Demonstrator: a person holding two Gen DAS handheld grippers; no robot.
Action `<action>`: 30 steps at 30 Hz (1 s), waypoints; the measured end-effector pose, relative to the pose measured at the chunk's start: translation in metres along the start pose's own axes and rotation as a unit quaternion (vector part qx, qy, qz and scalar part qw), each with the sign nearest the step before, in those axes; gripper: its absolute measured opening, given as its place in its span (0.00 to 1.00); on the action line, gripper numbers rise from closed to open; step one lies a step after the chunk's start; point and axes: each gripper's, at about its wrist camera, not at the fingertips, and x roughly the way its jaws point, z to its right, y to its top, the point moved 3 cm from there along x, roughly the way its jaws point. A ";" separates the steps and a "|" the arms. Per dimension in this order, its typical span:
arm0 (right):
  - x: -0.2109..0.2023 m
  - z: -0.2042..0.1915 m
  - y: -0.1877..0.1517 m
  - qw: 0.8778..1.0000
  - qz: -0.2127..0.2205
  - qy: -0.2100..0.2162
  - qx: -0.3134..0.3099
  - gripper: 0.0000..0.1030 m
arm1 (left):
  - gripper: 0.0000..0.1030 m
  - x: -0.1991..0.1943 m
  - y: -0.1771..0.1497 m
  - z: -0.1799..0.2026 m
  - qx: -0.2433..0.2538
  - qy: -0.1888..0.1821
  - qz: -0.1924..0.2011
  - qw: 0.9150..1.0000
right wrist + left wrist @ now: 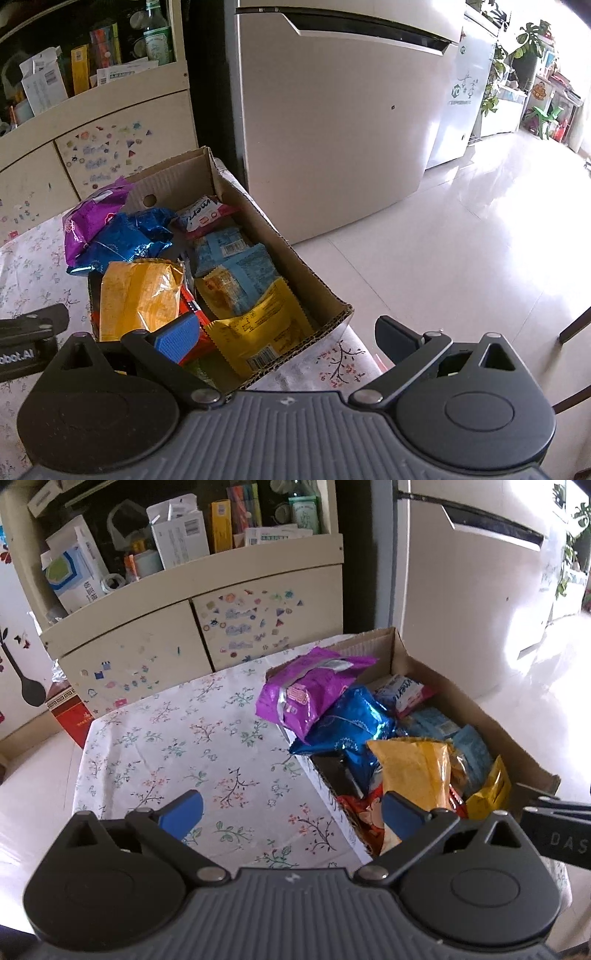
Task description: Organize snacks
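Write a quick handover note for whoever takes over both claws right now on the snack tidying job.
Left claw: open, empty, above the floral tablecloth beside the box.
Right claw: open, empty, over the near end of the cardboard box.
Snacks: all visible packets sit in the box. The purple bag and blue foil bag lean over its left wall; the orange bag stands at the near end, with the yellow packet and light blue packets inside.
Done: no packet lies loose on the cloth.
Left: probably settle the overhanging bags fully inside.
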 end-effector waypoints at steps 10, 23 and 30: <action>0.000 -0.005 0.000 1.000 -0.001 0.001 -0.006 1.00 | 0.99 0.007 -0.005 0.008 0.016 -0.006 -0.010 1.000; 0.002 -0.008 -0.001 1.000 -0.003 -0.002 -0.007 1.00 | 0.99 0.012 -0.008 0.008 0.017 -0.011 -0.018 1.000; 0.001 -0.011 -0.001 1.000 -0.004 -0.001 -0.007 1.00 | 0.98 0.013 -0.009 0.005 0.011 -0.014 -0.022 1.000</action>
